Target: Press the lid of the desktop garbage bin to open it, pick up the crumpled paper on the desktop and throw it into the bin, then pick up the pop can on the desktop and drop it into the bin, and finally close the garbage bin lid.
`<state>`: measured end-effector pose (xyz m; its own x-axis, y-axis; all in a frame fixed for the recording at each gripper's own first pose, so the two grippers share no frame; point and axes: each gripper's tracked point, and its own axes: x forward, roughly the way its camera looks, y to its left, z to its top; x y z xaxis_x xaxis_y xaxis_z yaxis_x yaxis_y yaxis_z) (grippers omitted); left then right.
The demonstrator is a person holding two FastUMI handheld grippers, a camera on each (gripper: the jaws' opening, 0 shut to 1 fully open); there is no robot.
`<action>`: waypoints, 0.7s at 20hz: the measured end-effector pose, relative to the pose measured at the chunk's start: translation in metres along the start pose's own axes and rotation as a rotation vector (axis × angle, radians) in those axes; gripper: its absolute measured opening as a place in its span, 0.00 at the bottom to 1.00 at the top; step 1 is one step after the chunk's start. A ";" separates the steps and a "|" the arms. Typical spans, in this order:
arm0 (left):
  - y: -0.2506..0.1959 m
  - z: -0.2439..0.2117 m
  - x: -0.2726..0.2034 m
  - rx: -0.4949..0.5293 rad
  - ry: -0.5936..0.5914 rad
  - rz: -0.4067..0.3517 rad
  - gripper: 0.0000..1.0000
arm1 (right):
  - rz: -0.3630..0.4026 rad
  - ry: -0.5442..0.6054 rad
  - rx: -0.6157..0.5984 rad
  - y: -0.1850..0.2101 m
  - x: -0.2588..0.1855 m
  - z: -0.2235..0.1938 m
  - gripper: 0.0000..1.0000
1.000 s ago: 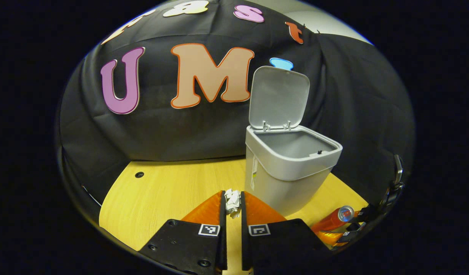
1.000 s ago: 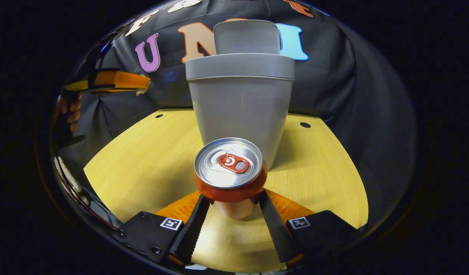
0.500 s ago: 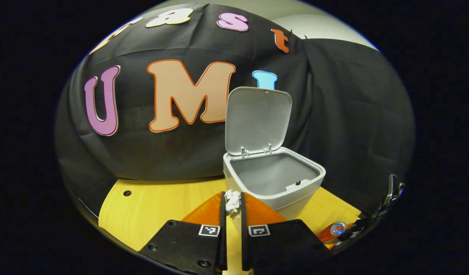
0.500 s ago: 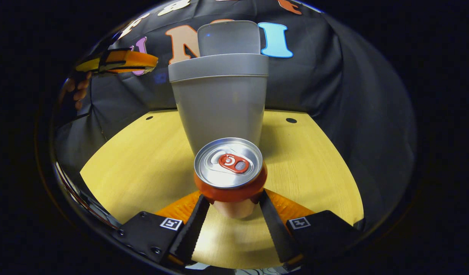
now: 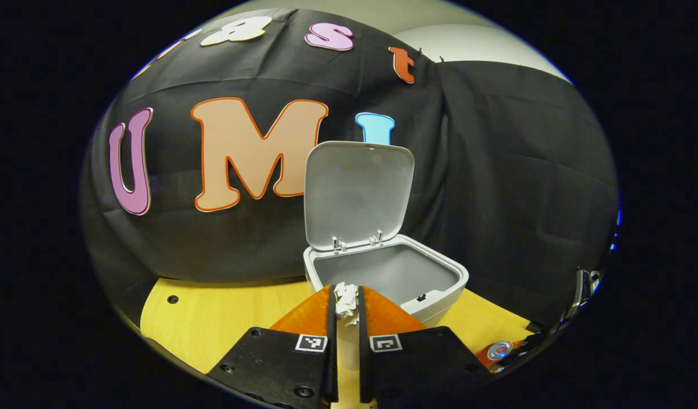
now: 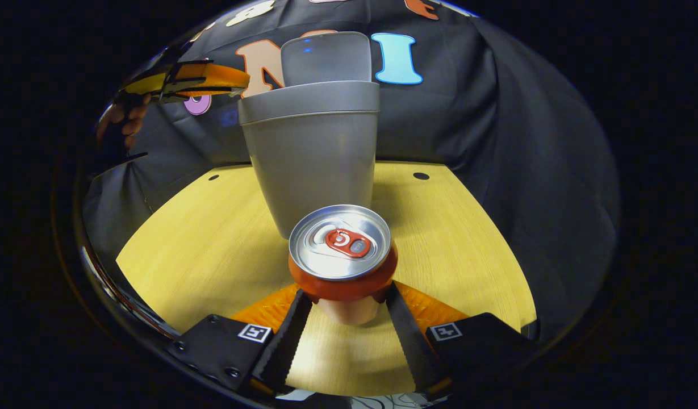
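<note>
The left gripper [image 5: 345, 309] pinches the crumpled paper [image 5: 346, 299] between its 2 fingers, apparently at the open garbage bin's [image 5: 383, 278] near rim. The right gripper [image 6: 343, 307] clamps the upright pop can [image 6: 342, 255] above the desktop [image 6: 212, 244].

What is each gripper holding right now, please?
Left gripper: shut on the paper, near the open bin.
Right gripper: shut on the can.

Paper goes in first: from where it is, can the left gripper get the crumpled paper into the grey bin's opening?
Probably yes: left gripper, shut on crumpled white paper, is at the grey plastic bin's rim; grey lid stands upright, mouth unobstructed.
</note>
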<state>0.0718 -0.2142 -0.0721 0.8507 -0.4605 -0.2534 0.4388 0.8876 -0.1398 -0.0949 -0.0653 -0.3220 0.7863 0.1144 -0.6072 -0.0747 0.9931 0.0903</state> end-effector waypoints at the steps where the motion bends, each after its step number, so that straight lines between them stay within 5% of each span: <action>1: -0.001 -0.001 0.002 -0.005 0.000 -0.006 0.12 | -0.008 0.000 0.002 -0.002 -0.002 -0.001 0.84; 14: -0.007 -0.018 0.020 -0.025 0.034 -0.036 0.15 | -0.050 -0.002 0.026 -0.015 -0.005 0.001 0.86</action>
<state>0.0809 -0.2297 -0.0931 0.8242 -0.4923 -0.2799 0.4611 0.8703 -0.1730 -0.0973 -0.0806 -0.3194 0.7901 0.0650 -0.6095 -0.0195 0.9965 0.0810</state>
